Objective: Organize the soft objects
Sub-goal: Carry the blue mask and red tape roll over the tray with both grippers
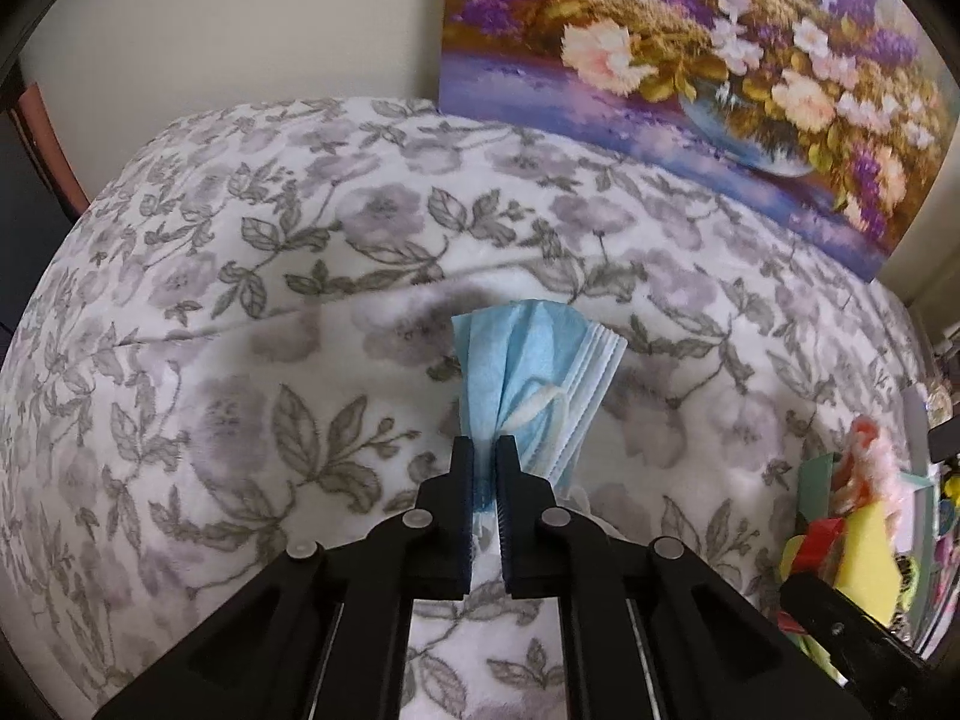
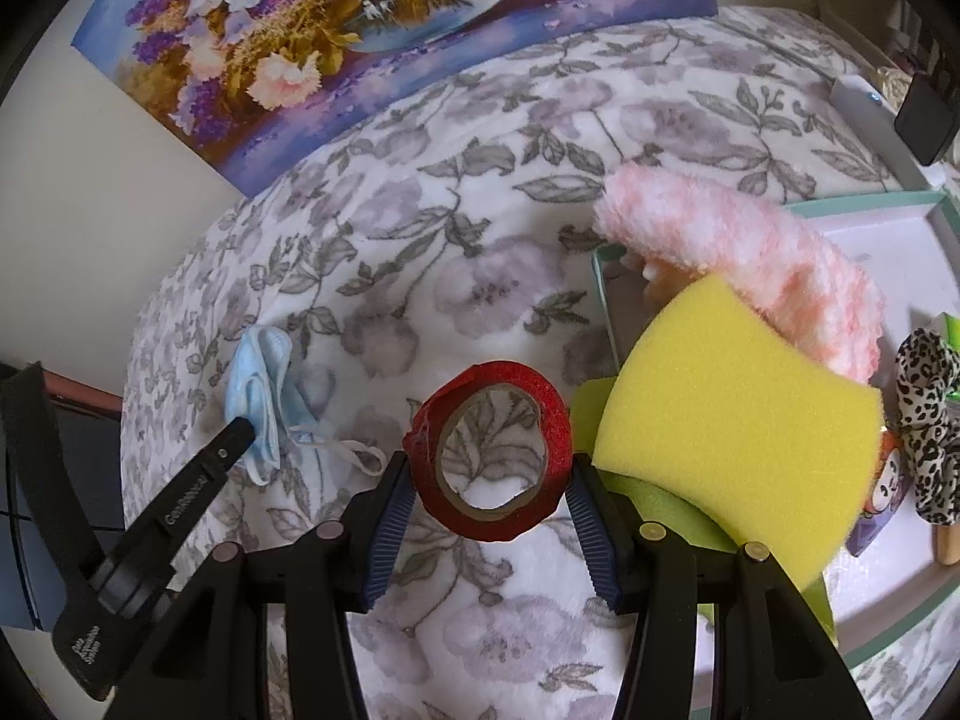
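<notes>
A crumpled light blue face mask [image 1: 534, 360] lies on the flowered blanket [image 1: 240, 300], and my left gripper [image 1: 485, 444] is shut on its near edge. The right wrist view shows the same mask [image 2: 261, 384] with the left gripper's tip [image 2: 240, 426] pinching it and its white ear loop trailing right. My right gripper [image 2: 489, 480] is shut on a red glitter tape roll [image 2: 543, 402], one pad against each side. Right of the roll, a yellow sponge [image 2: 732, 420] and a fluffy pink cloth [image 2: 750, 252] overlap the corner of a teal-rimmed tray [image 2: 870, 204].
A flower painting [image 1: 690, 60] leans against the wall behind the blanket. A leopard-print soft item [image 2: 927, 414] and a small cartoon-printed piece sit in the tray. A white device [image 2: 858, 93] and a dark object lie at the far right. The blanket drops off at the left.
</notes>
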